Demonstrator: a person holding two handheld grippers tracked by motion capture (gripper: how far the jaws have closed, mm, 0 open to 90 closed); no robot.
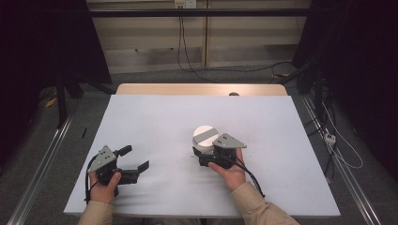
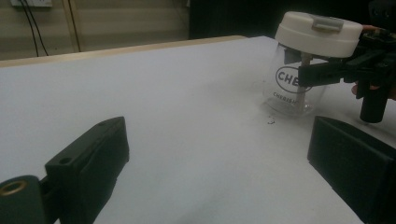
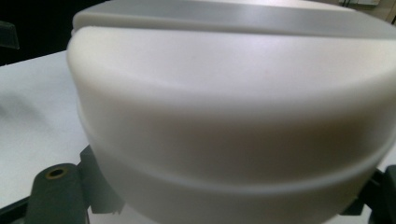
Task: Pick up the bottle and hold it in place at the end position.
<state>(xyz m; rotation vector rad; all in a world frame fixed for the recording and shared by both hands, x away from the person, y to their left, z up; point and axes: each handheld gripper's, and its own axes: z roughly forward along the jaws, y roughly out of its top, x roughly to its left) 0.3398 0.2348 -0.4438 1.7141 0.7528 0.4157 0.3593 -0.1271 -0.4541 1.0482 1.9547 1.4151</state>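
A clear glass jar [image 1: 204,138] with a white lid [image 1: 205,131] stands on the white table cover [image 1: 155,117], right of the middle. My right gripper [image 1: 200,154] reaches it from the near side and is shut on the jar's glass body just below the lid. In the left gripper view the jar [image 2: 292,86] shows dark lettering, and one black jaw of the right gripper crosses its glass. The lid [image 3: 233,107] looms close in the right gripper view. My left gripper [image 1: 134,158] rests at the near left, open, with nothing between its fingers [image 2: 88,158].
A wooden table edge [image 1: 202,89] shows beyond the white cover. A few dark specks [image 2: 271,122] lie by the jar's foot. Cables [image 1: 187,61] run over the floor behind the table, and metal rails [image 1: 42,164] flank it.
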